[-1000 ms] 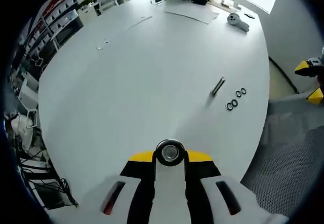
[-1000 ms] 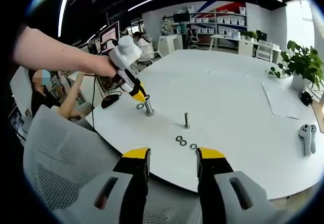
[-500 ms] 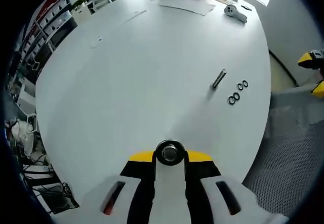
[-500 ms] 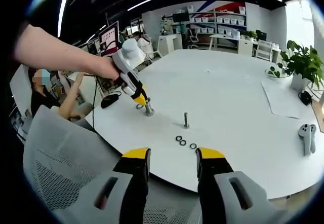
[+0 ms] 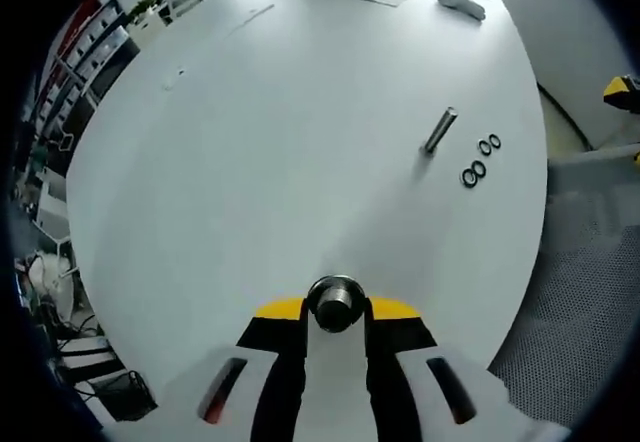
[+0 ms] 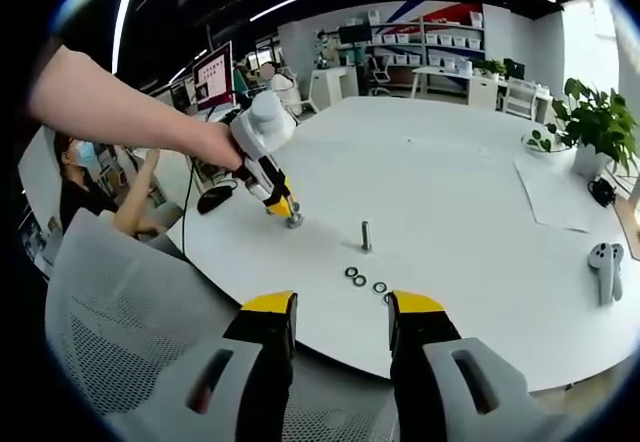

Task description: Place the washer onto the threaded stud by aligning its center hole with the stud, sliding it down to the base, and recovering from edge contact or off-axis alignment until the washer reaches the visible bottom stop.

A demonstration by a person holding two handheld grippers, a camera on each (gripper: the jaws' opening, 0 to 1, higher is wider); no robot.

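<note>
My left gripper (image 5: 335, 310) is shut on a short metal stud (image 5: 335, 300), seen end-on between its yellow-tipped jaws. In the right gripper view a person's hand holds that left gripper (image 6: 281, 205) tilted over the white table (image 6: 450, 162), with the held stud (image 6: 294, 221) at the tabletop. A second threaded stud (image 6: 366, 235) stands upright on the table, also visible as a stud (image 5: 439, 130) in the left gripper view. Three dark washers (image 6: 360, 280) lie loose just in front of it, the same washers (image 5: 478, 162) beside the stud. My right gripper (image 6: 340, 310) hangs open off the table's near edge, holding nothing.
A grey mesh chair back (image 6: 130, 332) sits below my right gripper. A white controller (image 6: 606, 262), a paper sheet (image 6: 565, 197) and a potted plant (image 6: 600, 122) occupy the table's far right. A person (image 6: 75, 177) sits at the left. Shelves line the back wall.
The left gripper has moved a little toward the upright stud and tilted, bringing its held stud lower on the table. The right gripper has stayed where it was.
</note>
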